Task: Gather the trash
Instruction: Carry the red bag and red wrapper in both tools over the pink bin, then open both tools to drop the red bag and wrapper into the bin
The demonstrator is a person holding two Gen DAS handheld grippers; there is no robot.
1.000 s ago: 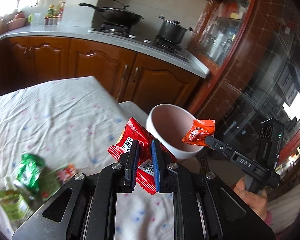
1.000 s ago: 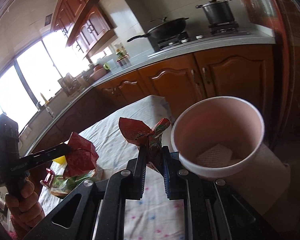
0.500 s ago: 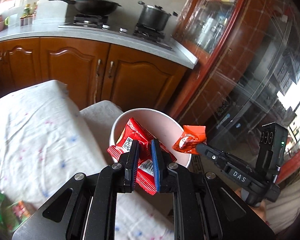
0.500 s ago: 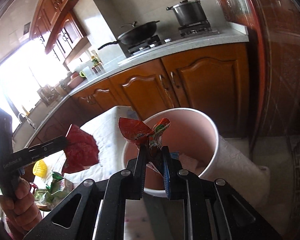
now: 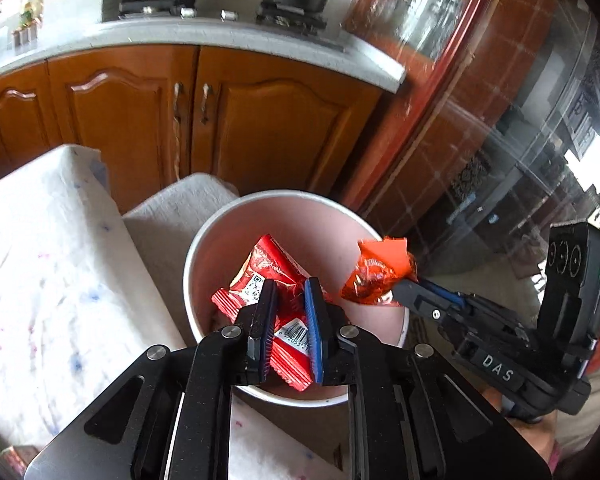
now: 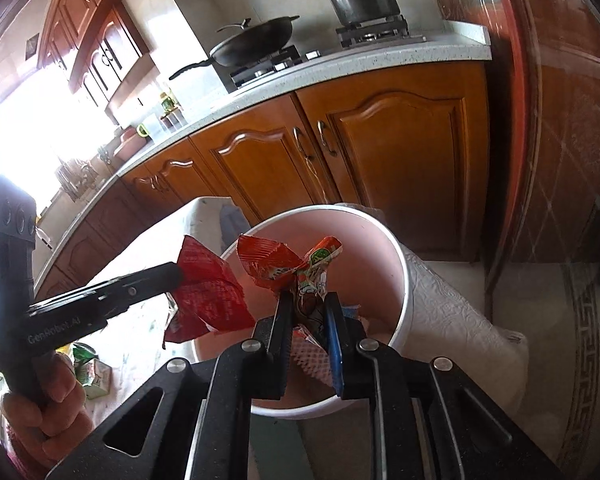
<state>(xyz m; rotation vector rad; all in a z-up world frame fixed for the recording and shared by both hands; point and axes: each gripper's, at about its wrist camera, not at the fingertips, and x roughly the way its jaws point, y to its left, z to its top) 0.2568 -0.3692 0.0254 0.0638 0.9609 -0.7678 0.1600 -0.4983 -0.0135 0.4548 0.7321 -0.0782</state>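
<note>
A white bin with a pink inside (image 5: pixel 216 248) (image 6: pixel 396 264) stands beside the table. My left gripper (image 5: pixel 290 292) is shut on a red snack wrapper (image 5: pixel 268 272) and holds it over the bin's mouth; it shows in the right wrist view (image 6: pixel 172 276) with the wrapper (image 6: pixel 212 300) at the bin's left rim. My right gripper (image 6: pixel 308 304) is shut on an orange-red wrapper (image 6: pixel 276 264) above the bin's inside; in the left wrist view it (image 5: pixel 400 292) holds that wrapper (image 5: pixel 376 272) at the bin's right rim. Paper trash lies in the bin's bottom (image 6: pixel 312 356).
The table with a white dotted cloth (image 5: pixel 48 280) is left of the bin. Green wrappers (image 6: pixel 90 364) lie on it. Wooden kitchen cabinets (image 5: pixel 260 120) with a stove, wok and pot stand behind. A glass-and-red-tile wall (image 5: pixel 480 140) is to the right.
Both grippers have moved from above the table toward the bin and now hold their wrappers over its mouth. Both stayed shut on their wrappers.
</note>
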